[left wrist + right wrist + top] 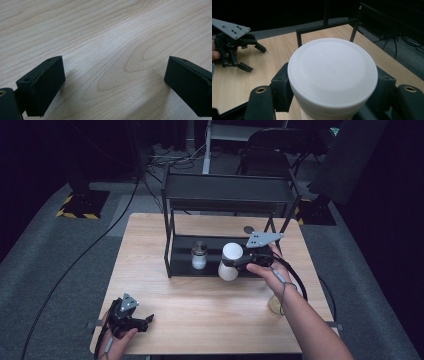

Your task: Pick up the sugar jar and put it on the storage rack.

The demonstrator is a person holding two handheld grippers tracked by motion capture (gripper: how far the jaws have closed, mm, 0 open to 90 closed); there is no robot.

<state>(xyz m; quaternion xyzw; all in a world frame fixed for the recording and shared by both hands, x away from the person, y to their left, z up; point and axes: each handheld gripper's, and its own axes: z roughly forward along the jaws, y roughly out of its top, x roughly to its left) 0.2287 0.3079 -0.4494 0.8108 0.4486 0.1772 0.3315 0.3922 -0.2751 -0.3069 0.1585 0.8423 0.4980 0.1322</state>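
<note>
Right jaws: clamped from both sides on the white jar (332, 75), just under its lid, by the right gripper (248, 259).
Jar's place: held at the open front of the black rack (227, 195), tilted, lid toward the camera above.
Nearest neighbour: small glass jar (199, 255) on the rack's lower shelf, just left of the held jar, apart.
Left jaws: the left gripper (142, 322) is spread wide, empty, low over the surface (105, 37), well away from the rack.
Nearer hand: the right.

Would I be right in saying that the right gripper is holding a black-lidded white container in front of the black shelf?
Not quite: the lid of the white container is white, as the right gripper view shows. The right gripper does hold it, in front of the black shelf.
</note>
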